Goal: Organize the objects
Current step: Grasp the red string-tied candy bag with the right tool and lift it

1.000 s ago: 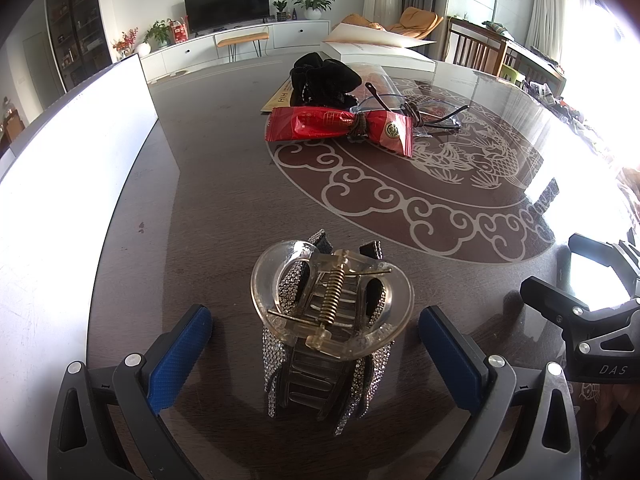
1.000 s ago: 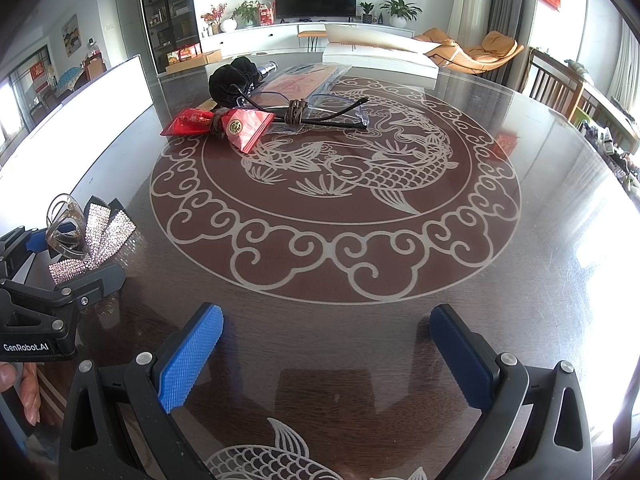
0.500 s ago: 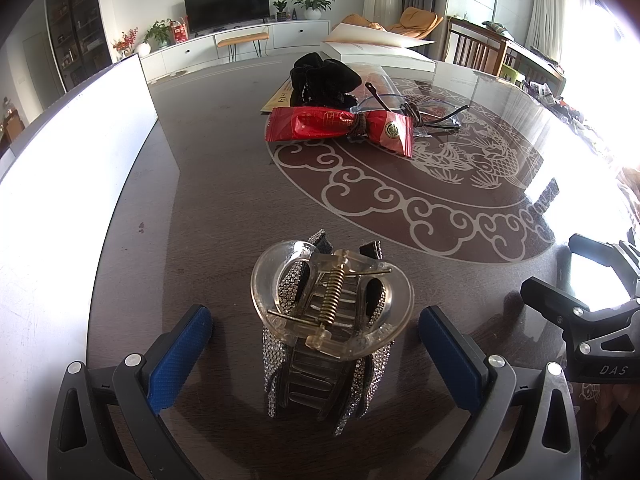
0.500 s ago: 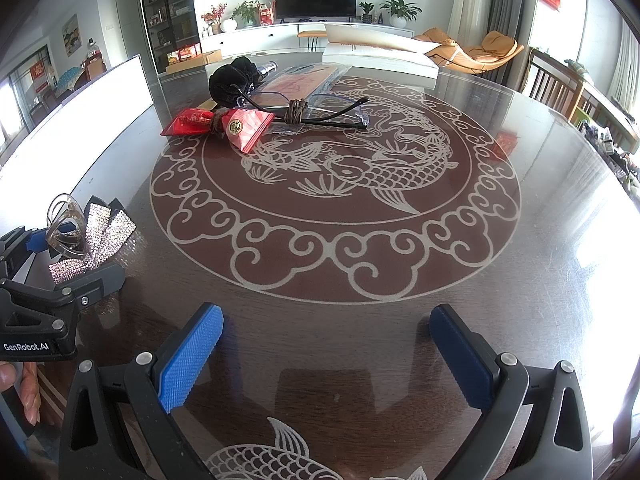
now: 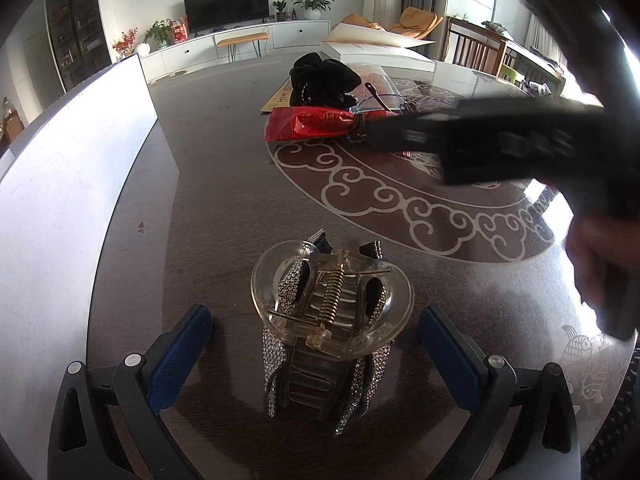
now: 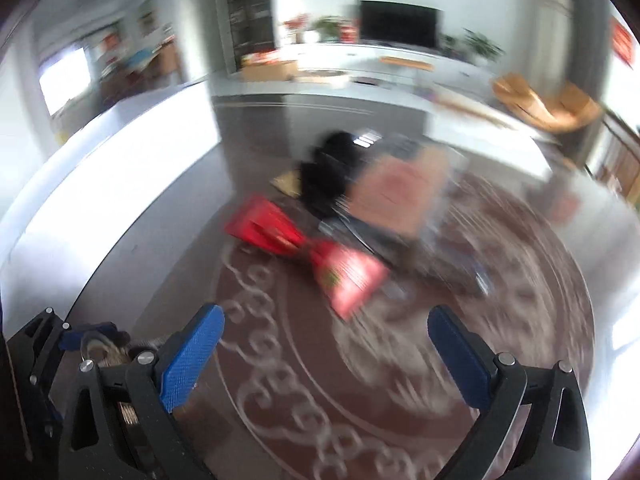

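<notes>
left wrist view: the left gripper rests low over the dark glossy table, its blue-padded fingers spread wide apart at 7 and 5 o'clock. between them, touching neither pad, stands a clear hair claw clip with rhinestone-covered sides and a brass spring facing the camera; bare tabletop shows on both sides of the clip. toward 12 o'clock a cluster lies on the far part of the table: a red packet, a black fabric bundle just behind it, and a clear plastic sleeve beside that. a white upright panel lines the table edge from 8 to 11 o'clock. a pale scroll-and-fish medallion fills the table from 1 to 4 o'clock, and open surface separates the clip from the cluster. the right gripper's blurred dark body crosses the frame at 2 o'clock above the medallion, overlapping the near end of the cluster. right wrist view, heavily motion-blurred: the right gripper has its blue pads set wide apart, nothing between them, with the red packet and black bundle ahead near 12 o'clock; the left gripper's frame sits at 8 o'clock.
</notes>
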Motion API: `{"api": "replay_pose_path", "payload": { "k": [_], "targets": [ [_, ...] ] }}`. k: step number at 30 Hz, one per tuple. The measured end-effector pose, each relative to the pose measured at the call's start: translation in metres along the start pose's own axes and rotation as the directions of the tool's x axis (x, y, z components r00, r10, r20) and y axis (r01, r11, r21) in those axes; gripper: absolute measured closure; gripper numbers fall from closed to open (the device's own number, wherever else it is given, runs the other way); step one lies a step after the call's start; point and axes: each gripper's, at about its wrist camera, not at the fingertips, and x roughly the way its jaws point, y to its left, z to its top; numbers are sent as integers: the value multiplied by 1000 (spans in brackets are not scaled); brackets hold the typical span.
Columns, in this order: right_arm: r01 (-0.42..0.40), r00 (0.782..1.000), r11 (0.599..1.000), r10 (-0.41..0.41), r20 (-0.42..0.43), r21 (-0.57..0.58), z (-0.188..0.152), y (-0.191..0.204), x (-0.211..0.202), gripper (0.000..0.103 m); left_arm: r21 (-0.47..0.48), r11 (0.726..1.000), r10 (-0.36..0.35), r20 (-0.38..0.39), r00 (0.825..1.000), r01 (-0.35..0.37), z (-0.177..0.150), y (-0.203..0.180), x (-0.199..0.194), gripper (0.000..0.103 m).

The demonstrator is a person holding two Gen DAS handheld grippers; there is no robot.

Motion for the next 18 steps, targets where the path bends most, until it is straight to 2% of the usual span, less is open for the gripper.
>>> {"api": "replay_pose_path", "payload": {
  "k": [3,6,7,9,10,11,13,15,18],
  "targets": [
    [-20,999,989,15,-31,-146,25,28,25,3,0,1000,0,0,1000,0,0,0,0,0],
    [24,995,979,-43,-89,-202,35,39,55,8,0,1000,0,0,1000,0,0,0,0,0],
    [15,993,981,-37,-110,-192,35,39,61,17,0,1000,0,0,1000,0,0,0,0,0],
    [-16,990,986,-7,-143,-165,35,38,66,45,-1,1000,0,0,1000,0,0,0,0,0],
    [-61,987,989,40,-155,-133,32,36,64,70,-1,1000,0,0,1000,0,0,0,0,0],
    [-76,985,991,57,-161,-111,29,36,62,78,0,1000,0,0,1000,0,0,0,0,0],
    [-49,985,993,31,-170,-104,20,38,55,80,0,1000,1,0,1000,-1,-1,1,-1,0],
    [-58,983,995,44,-176,-78,8,40,47,80,0,1000,0,0,1000,0,-1,1,-2,0],
    [-27,986,1000,24,-166,-15,-22,33,22,80,-1,1000,1,0,1000,-1,-1,1,-2,0]
  ]
}}
